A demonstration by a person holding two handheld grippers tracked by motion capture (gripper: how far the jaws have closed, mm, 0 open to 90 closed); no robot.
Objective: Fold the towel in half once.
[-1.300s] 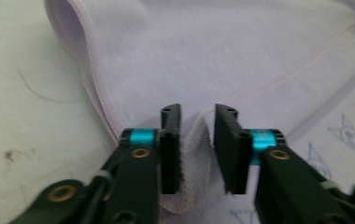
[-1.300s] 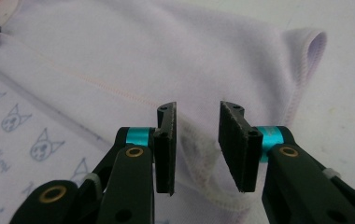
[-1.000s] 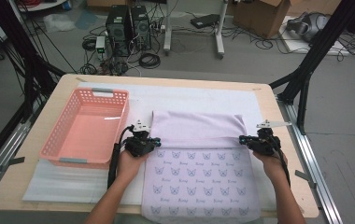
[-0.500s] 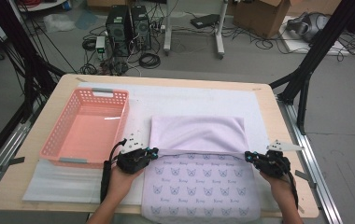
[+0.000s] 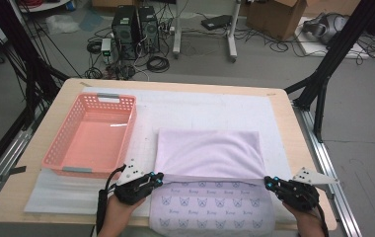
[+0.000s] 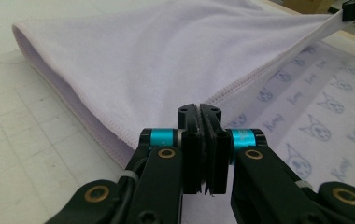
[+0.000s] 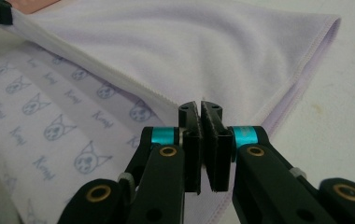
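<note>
While soft, the lilac towel (image 5: pixel 208 155) folds plain over cat-printed.

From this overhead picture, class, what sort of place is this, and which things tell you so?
Most likely a lab or workshop set up for recording, not a home. Two computer towers stand on a bare floor amid loose cables, black frame struts flank the table, and a cardboard box sits behind.

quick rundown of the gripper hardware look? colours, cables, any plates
Both grippers, left gripper and right gripper, are black two-jaw units with cyan anodised collars at the jaw bases and brass-coloured pivot rivets on the linkage arms. Each carries a grey three-cornered plate on top. A black cable trails from the left one. Forearms are bare, no sleeves.
</note>
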